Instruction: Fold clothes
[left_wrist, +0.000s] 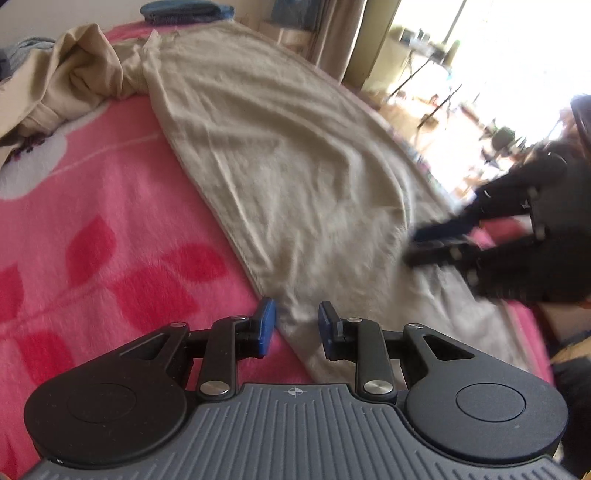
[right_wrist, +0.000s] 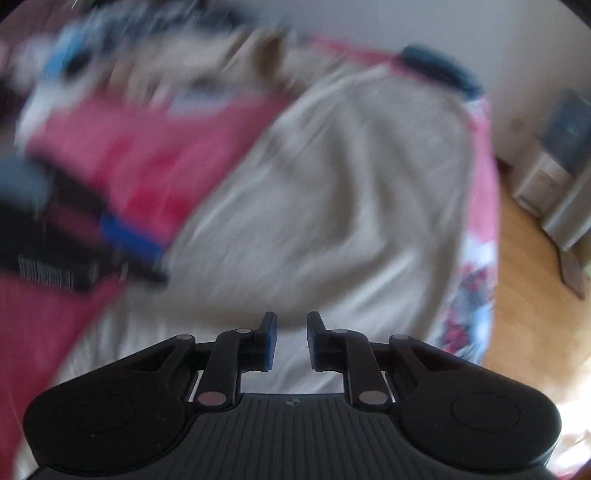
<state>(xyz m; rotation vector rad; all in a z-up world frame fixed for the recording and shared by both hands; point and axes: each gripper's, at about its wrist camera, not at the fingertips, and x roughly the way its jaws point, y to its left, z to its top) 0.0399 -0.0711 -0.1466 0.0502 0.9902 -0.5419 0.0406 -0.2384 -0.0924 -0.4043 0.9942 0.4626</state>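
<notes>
Left wrist view showed a bed under a pink fleece blanket (left_wrist: 110, 229) w/ red leaf shapes and a white flower patch. A long beige garment (left_wrist: 280, 162) lay spread diagonally across it — near end just ahead of the left gripper (left_wrist: 297, 328), far end running toward a dark blue cushion (left_wrist: 184, 11) by the wall. A second, tan garment (left_wrist: 74, 77) sat crumpled at the upper left, touching the beige one. Left gripper's jaws stood partly open, nothing pinched; cloth edge showed in the gap below them. The right gripper (left_wrist: 436, 245), blurred, hovered at the garment's right edge. Bright window, curtain and cluttered tables filled the background.

Right wrist view was heavily blurred: right gripper (right_wrist: 291, 339) over the beige cloth, jaws narrowly apart and empty — wood floor (right_wrist: 532, 280) and a pale cabinet beside the bed.
</notes>
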